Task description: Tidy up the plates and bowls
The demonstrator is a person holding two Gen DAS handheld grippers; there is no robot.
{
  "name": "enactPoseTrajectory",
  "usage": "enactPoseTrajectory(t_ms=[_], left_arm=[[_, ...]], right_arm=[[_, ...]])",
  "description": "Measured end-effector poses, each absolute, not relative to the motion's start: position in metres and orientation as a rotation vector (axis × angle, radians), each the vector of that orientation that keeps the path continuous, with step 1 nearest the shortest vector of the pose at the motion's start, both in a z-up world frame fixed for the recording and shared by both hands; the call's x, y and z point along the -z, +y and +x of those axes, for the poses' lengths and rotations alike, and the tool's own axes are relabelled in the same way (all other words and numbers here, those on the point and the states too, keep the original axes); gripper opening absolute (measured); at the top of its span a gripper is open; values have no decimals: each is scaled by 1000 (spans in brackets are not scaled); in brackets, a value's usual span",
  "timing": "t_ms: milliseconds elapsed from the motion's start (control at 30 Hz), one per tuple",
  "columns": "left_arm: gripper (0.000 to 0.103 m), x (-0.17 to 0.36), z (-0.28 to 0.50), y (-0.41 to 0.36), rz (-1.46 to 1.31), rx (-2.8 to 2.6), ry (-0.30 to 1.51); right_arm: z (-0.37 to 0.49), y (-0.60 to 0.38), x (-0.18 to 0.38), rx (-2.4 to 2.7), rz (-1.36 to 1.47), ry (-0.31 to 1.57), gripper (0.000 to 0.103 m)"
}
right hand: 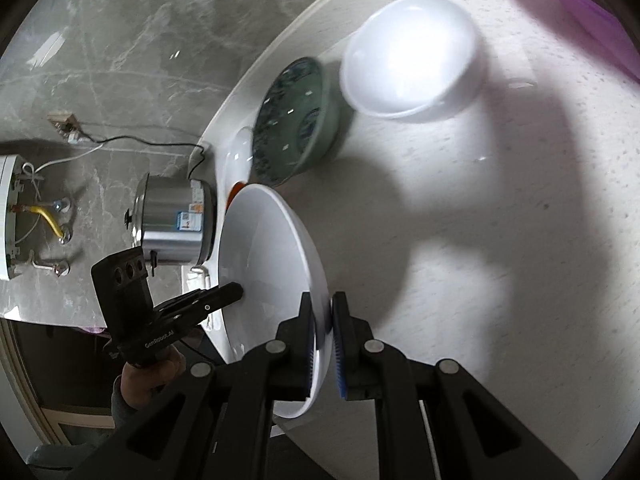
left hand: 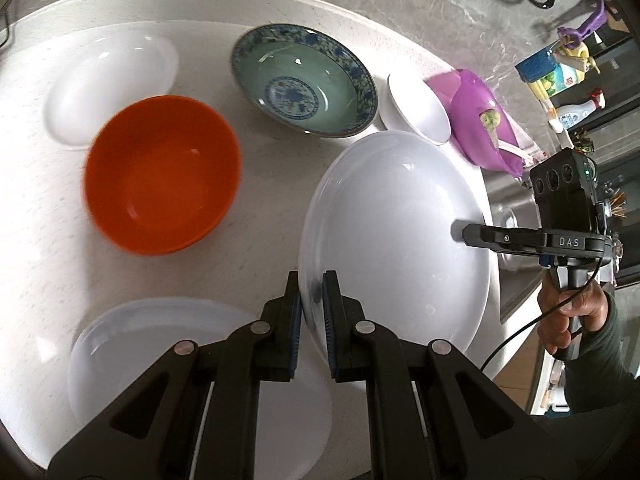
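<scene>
While both grippers pinch opposite edges of the large white plate (left hand: pixel 396 236), the plate hangs tilted above the pale round table (left hand: pixel 276 168), its face towards the left wrist camera. The left gripper (left hand: pixel 312 312) has its jaws closed on the near rim, blue pads on either side of the edge. The right gripper (right hand: pixel 324 320) is clamped on the far rim in the same way; in the left view its tip (left hand: pixel 472 236) reaches onto the plate from the right.

The step in hand looks like carrying this plate to a stack. The likely target is the flat white plate (left hand: pixel 192 364) lying just below and left of the held one, partly under the left gripper. To do it well, the person should level the plate before lowering, keep both grips firm until it rests on the one beneath, and centre rim over rim. Letting go with one side first would risk the smooth edge slipping from the other pads.

Farther out stand the orange bowl (left hand: pixel 160 180), close on the left, then the blue-patterned bowl (left hand: pixel 304 80) and a small white bowl (left hand: pixel 416 108) beyond the plate's far edge. Another white dish (left hand: pixel 108 88) lies at the back left. The orange bowl is near enough that a swing to the left should stay high. A purple container (left hand: pixel 480 120) sits at the table's right edge, and a steel cooker (right hand: pixel 172 224) stands off the table.
</scene>
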State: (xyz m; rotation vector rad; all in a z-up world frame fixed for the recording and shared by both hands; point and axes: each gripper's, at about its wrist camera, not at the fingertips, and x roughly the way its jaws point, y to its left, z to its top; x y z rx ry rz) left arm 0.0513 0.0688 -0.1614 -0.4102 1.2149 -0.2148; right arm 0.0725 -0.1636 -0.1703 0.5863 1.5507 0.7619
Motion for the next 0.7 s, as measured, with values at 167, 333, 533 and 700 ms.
enactPoseTrajectory(t_ms=[167, 333, 533, 700], left_arm=[[8, 152, 21, 94, -422, 188, 1193], [8, 149, -15, 128, -455, 147, 1173], [9, 151, -61, 168, -490, 91, 1160], [9, 160, -90, 196, -526, 54, 1161]], right_arm=[[62, -140, 160, -796, 568, 1551, 11], [48, -109, 153, -845, 542, 1563, 12], [32, -64, 153, -899, 508, 1591, 12], [18, -30, 156, -936, 478, 1620, 12]])
